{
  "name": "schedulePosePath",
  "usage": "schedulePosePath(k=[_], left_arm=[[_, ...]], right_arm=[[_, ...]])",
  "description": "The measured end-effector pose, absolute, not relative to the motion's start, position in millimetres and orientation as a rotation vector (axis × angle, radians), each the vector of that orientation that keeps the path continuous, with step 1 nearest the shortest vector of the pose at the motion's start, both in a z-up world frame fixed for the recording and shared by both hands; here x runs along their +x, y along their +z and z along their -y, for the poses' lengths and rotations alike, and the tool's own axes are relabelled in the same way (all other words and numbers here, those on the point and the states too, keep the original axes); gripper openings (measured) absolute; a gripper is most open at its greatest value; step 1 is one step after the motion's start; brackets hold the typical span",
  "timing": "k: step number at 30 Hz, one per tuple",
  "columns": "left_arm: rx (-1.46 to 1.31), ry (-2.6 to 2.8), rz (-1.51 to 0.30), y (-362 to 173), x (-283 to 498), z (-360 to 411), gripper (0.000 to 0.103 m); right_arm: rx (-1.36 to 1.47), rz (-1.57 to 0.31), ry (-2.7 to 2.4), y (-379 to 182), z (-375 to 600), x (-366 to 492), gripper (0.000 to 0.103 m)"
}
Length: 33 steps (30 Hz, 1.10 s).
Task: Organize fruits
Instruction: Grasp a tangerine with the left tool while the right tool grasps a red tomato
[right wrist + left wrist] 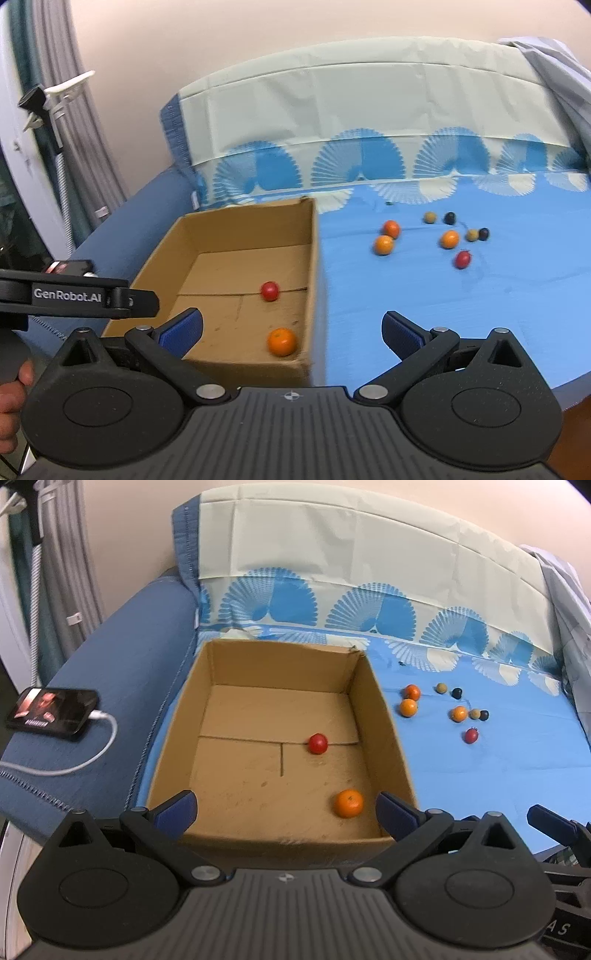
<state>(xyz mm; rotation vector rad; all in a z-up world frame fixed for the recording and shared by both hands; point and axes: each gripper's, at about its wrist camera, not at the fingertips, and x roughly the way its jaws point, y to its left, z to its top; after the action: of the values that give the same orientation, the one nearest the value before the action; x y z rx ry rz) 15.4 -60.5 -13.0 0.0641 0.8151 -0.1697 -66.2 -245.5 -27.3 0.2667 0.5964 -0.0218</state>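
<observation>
Both grippers hang low at the near edge of the sofa, aimed forward and slightly down. The left gripper [286, 806] has its jaws spread wide with nothing between them, poised over the near wall of the cardboard box [384, 716]. The right gripper [291, 328] is just as wide open and empty, straddling the box's near right corner. Inside the box, an orange [348, 803] sits near the right wall and a red fruit [318, 743] lies farther back, mid-floor. The loose fruits [445, 710] are scattered to the right on the blue cloth [480, 775], well apart from the box: oranges, a red one, small tan and dark ones. Only the left view catches the phone [51, 713] on the sofa arm, cable attached. Only the right view shows a hand [13, 398] gripping the left device's handle.
</observation>
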Motion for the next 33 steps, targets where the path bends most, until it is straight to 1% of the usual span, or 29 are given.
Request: schedulePosePath(k=[9, 15, 19, 23, 26, 33], left_arm=[[0.085, -0.252, -0.827, -8, 49, 115, 0.103], [0.097, -0.345, -0.840, -6, 86, 177, 0.103], [0.115, -0.411, -0.866, -16, 120, 230, 0.103], [0.135, -0.460, -0.907, -42, 163, 284, 0.103], [0.143, -0.457, -0.944, -74, 202, 319, 0.103], [0.196, -0.397, -0.987, -155, 281, 359, 0.103]], right_arm=[[0.285, -0.571, -0.153, -35, 309, -51, 0.102], [0.291, -0.531, -0.295, -44, 379, -36, 0.102], [0.296, -0.527, -0.388, -59, 429, -20, 0.102], [0.281, -0.538, -0.433, -83, 465, 8, 0.102], [0.270, -0.563, -0.431, -109, 483, 39, 0.102], [0.255, -0.677, -0.365, -179, 506, 123, 0.102]])
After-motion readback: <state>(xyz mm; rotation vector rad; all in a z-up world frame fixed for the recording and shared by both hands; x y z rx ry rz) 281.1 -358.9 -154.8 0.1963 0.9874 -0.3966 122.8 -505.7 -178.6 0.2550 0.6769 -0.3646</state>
